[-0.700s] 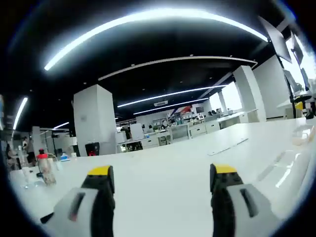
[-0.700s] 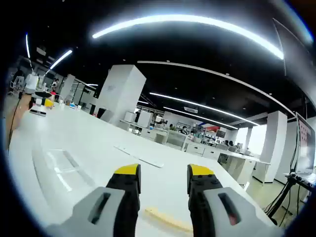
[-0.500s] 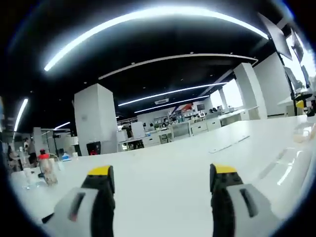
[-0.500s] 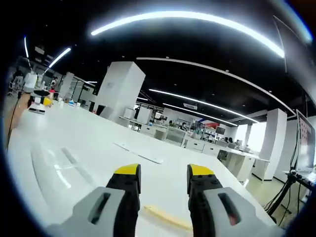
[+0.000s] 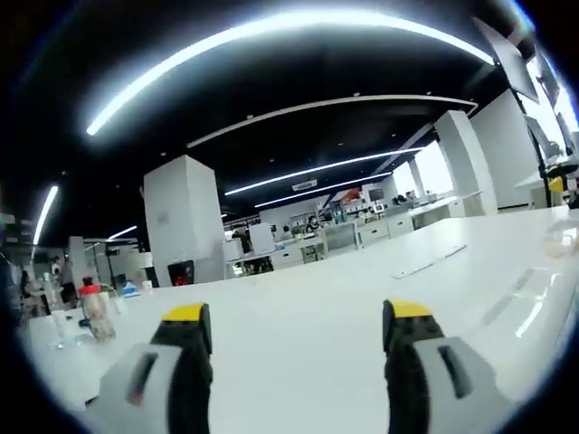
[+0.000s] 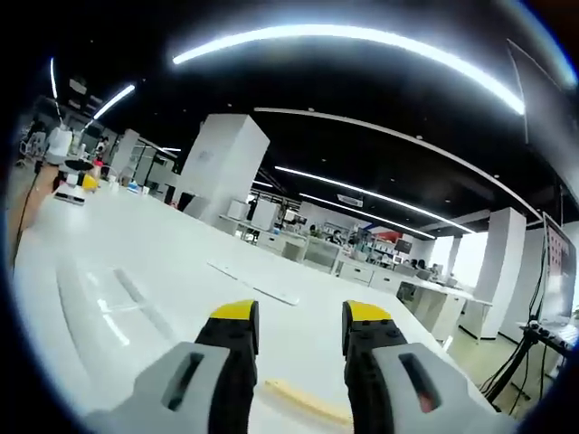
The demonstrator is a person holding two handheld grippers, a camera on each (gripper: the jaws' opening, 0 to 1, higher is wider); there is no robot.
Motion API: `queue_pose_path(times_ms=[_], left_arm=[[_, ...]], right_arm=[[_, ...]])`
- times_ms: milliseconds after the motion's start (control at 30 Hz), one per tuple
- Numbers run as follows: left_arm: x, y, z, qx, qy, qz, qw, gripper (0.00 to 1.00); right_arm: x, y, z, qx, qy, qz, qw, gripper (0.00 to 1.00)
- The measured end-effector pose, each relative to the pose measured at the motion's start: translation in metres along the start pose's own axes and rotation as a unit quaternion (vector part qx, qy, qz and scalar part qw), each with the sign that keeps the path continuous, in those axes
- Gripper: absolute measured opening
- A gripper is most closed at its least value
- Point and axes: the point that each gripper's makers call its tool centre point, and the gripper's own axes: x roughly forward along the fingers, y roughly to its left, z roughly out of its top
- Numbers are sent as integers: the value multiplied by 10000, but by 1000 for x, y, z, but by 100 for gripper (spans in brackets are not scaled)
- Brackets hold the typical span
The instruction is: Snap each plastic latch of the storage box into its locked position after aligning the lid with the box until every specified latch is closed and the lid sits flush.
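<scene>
Taking the white table (image 5: 298, 334) as the landmark, a clear bottle with a red cap (image 5: 93, 307) stands at its far left edge in the left gripper view, well away from everything else. Nearer the middle, the left gripper (image 5: 294, 325) hovers low over the bare tabletop with its yellow-tipped jaws spread wide and nothing between them. A thin flat white strip (image 5: 425, 262) lies on the table beyond the jaws, toward the right. At the right edge of that view a clear, glossy shape (image 5: 534, 303) rests on the table; it may be part of the storage box or its lid, but it is too washed out to say. In the right gripper view a similar clear ridged plastic surface (image 6: 109, 303) lies on the table to the left of the right gripper (image 6: 298, 327), most likely the same box or lid. That gripper's jaws stand parted with a narrower gap, empty as well, and a pale tan strip (image 6: 303, 402) lies on the table just under and between them. Neither gripper touches the clear plastic. Judging by its look, the box is light, thin-walled and slick, so it would slide on this smooth table when pushed; it would be wise to steady the lid from above with one gripper and press each latch at its outer lip with the other. No latch can be made out.
</scene>
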Motion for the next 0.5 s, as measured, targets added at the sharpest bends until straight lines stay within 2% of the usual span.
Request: queue_pose_path(times_ms=[233,367,500], left_arm=[[0,-1,2,52,-12,-29,10000,77],[0,-2,-1,121,111,-42,9999,77],[-2,-3,3,119,29,-69,9999,77]], right_arm=[[0,-1,1,-65,-3,-45,10000,35],[-1,-1,3,-93,-33,-84,9999,35],[0,-1,3,-124,-14,-85,9999,35]])
